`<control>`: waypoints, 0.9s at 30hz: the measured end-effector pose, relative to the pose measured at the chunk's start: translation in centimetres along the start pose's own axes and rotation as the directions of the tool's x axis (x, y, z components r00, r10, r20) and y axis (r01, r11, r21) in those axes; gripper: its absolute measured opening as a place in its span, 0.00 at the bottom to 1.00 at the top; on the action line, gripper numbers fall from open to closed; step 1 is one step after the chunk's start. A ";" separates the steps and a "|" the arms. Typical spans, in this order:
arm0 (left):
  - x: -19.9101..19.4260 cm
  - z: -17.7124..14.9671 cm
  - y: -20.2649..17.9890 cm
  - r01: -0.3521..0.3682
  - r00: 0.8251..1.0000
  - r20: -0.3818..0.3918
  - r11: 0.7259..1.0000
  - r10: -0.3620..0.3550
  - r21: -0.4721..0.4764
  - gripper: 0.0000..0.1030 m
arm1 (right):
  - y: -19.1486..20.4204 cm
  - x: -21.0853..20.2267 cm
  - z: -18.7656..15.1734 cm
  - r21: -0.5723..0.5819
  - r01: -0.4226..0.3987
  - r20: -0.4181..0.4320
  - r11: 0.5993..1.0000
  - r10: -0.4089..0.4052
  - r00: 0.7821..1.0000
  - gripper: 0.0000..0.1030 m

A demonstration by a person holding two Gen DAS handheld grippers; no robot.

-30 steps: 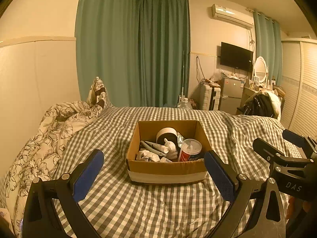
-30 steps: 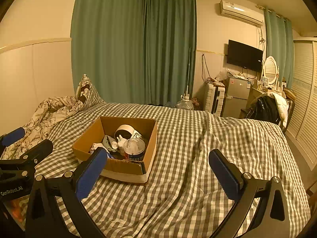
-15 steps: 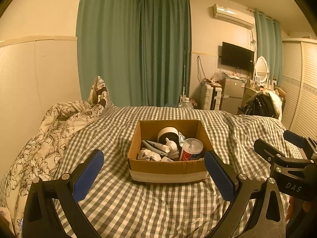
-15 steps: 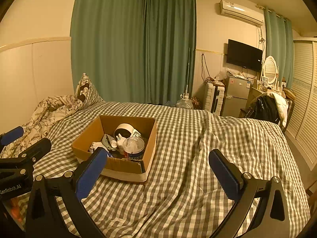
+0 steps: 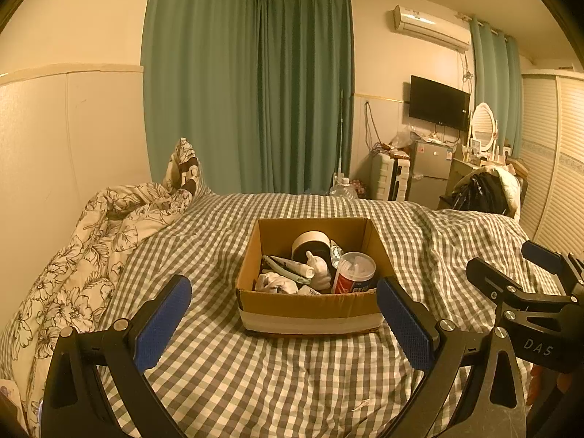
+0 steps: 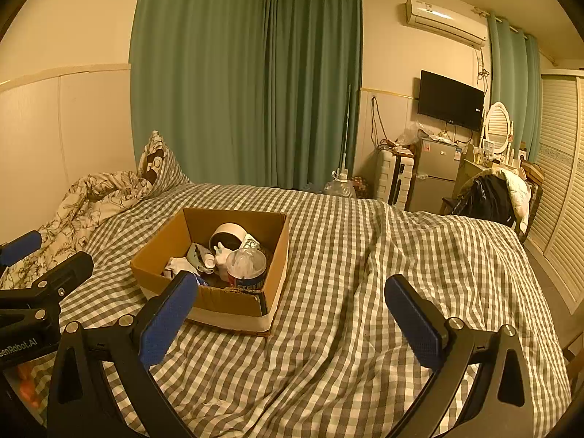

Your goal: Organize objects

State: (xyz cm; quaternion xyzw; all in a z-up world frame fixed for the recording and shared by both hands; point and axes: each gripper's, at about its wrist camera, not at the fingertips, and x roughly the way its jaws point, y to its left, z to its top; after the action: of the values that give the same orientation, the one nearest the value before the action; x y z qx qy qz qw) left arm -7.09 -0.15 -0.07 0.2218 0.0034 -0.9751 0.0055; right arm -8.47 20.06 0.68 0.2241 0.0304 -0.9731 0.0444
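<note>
An open cardboard box [image 5: 310, 310] sits on the checked bedspread; it also shows in the right wrist view [image 6: 160, 241]. Inside are a roll of tape [image 5: 310, 242], a red can with a clear lid [image 5: 354, 273], a white figurine [image 5: 319, 266], a tube and crumpled white items. My left gripper [image 5: 284, 323] is open and empty, just short of the box's near wall. My right gripper [image 6: 292, 315] is open and empty, to the right of the box above the bedspread. Each gripper shows at the edge of the other's view.
A floral duvet [image 5: 91, 241] and a pillow [image 5: 184, 171] lie at the left by the wall. Green curtains hang behind the bed. A suitcase, a small fridge [image 5: 429, 171], a TV and a chair with clothes [image 5: 481, 191] stand at the far right.
Both grippers stay open and almost still. The left view has shifted slightly, with the box now a touch lower and further right in it.
</note>
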 end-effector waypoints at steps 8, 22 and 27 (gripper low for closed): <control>-0.1 -0.2 -0.3 -0.021 1.000 0.004 0.999 0.021 0.024 1.00 | 0.0 0.0 0.0 -0.001 0.000 -0.001 1.000 0.000 1.000 1.00; -0.3 -0.1 -0.1 -0.047 0.999 0.026 0.999 0.047 0.012 1.00 | 0.1 0.0 -0.2 -0.004 0.000 -0.005 1.000 0.000 1.000 1.00; -0.2 -0.2 -0.2 -0.048 0.999 0.016 0.999 0.048 0.018 1.00 | 0.2 0.1 -0.2 -0.005 -0.001 -0.009 1.000 0.001 1.000 1.00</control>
State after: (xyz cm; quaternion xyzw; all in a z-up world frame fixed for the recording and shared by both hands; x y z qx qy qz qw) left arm -6.81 0.04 -0.14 0.2143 -0.0109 -0.9764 0.0268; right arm -8.45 19.91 0.47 0.2283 0.0328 -0.9720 0.0453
